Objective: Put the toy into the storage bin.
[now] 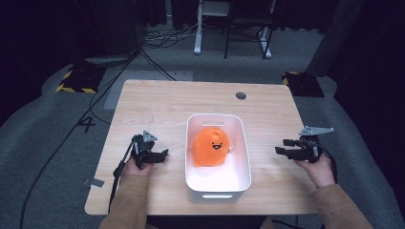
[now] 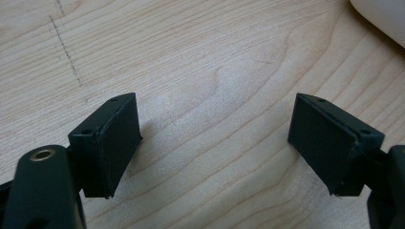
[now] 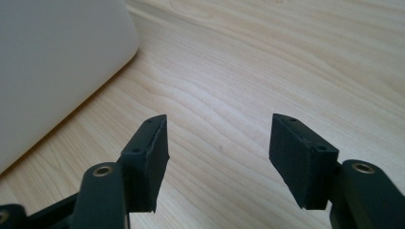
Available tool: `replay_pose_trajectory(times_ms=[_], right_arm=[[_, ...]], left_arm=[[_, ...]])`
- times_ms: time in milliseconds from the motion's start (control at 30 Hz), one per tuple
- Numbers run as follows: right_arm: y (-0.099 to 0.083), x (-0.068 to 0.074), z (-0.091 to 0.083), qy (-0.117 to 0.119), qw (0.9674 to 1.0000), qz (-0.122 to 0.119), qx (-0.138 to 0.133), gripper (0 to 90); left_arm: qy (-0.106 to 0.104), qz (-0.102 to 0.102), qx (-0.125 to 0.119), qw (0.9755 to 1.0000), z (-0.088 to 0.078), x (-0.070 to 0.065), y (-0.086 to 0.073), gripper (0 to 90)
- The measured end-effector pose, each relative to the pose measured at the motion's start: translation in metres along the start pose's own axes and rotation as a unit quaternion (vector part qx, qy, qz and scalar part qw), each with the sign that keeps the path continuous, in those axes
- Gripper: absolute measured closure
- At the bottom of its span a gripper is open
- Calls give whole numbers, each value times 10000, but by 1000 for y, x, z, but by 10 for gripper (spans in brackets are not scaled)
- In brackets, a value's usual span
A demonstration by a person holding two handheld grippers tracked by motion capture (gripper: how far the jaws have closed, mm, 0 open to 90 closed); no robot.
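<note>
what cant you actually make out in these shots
- Underside of the orange plush toy and the bin floor beneath it: high view, hidden by the toy itself.
- Most of the white bin: left gripper view, cut off by the top right corner.
- The bin's inside: right gripper view, its outer wall blocks it.
- Small round thing near the table's far edge: high view, too small to identify.
</note>
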State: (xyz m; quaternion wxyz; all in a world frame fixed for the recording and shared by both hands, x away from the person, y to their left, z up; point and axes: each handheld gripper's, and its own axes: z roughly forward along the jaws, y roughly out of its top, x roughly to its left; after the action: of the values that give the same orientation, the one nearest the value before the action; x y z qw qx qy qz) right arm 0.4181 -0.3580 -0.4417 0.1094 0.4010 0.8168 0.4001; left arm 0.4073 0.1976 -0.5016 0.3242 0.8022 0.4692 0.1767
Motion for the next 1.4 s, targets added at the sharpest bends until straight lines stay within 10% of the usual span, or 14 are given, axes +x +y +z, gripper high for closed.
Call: replay_pose_trajectory(times_ms=[933, 1400], right_arm=[[-59, 28, 32, -532, 9968, -594, -109, 367], [-57, 27, 36, -946, 9953, -216, 32, 145]], left_arm=[[2, -6, -3, 10000, 0, 0, 0, 186], [-9, 5, -3, 10000, 0, 0, 0, 186]])
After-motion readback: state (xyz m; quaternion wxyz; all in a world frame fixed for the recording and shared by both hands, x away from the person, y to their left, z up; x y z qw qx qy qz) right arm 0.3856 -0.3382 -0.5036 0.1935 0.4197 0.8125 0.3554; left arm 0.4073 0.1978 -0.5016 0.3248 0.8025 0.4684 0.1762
